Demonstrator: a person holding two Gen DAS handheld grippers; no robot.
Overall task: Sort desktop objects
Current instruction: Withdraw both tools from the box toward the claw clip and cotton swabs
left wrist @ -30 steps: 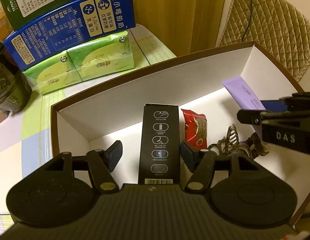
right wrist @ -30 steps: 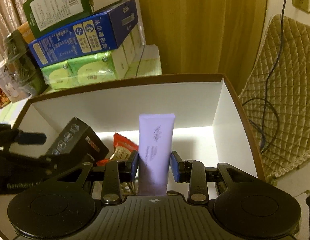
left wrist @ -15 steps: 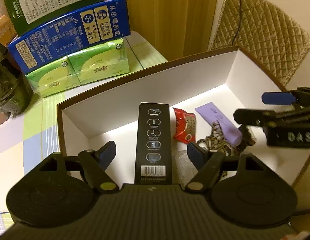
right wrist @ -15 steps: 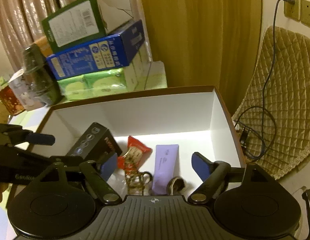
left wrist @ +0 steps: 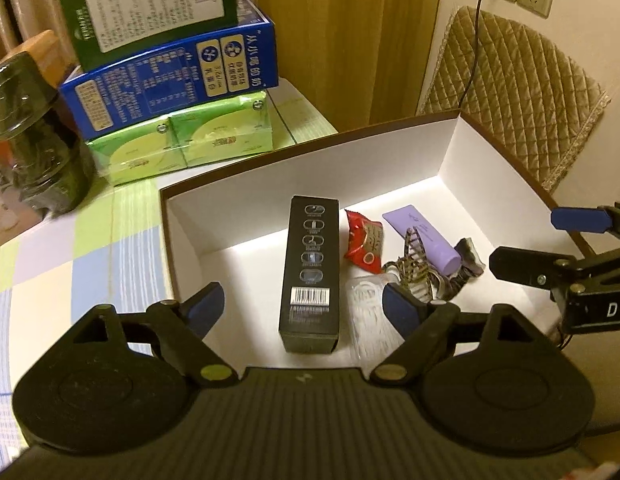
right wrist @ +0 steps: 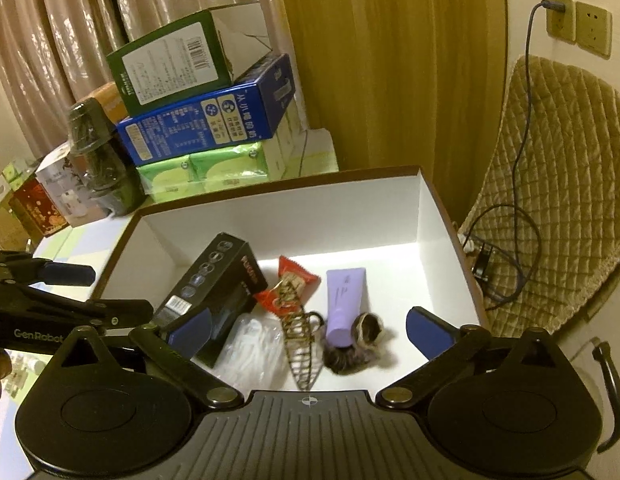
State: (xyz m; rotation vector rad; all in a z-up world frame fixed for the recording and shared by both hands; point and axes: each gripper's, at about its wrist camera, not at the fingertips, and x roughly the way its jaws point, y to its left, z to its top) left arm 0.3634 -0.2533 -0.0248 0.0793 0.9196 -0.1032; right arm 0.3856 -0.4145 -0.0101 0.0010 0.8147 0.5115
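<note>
A brown-rimmed white box (left wrist: 310, 168) (right wrist: 294, 220) holds a long black carton (left wrist: 311, 268) (right wrist: 214, 288), a red snack packet (left wrist: 363, 242) (right wrist: 286, 288), a purple tube (left wrist: 423, 238) (right wrist: 343, 300), a patterned hair claw (left wrist: 413, 264) (right wrist: 302, 344), a dark scrunchie (right wrist: 357, 344) and a clear bag of white sticks (left wrist: 363, 320) (right wrist: 254, 348). My left gripper (left wrist: 304, 308) is open above the black carton. My right gripper (right wrist: 308, 330) is open above the claw and tube. Both are empty.
Stacked green, blue and lime cartons (left wrist: 170, 76) (right wrist: 206, 120) stand behind the box on the checked tablecloth (left wrist: 70, 252). A dark wrapped jar (left wrist: 34, 140) (right wrist: 98, 160) is at the left. A quilted chair (right wrist: 557, 200) and cable (right wrist: 509, 248) lie to the right.
Both grippers opened, letting go of the black carton and the purple tube, which now lie in the box. Both grippers drew back and up.
</note>
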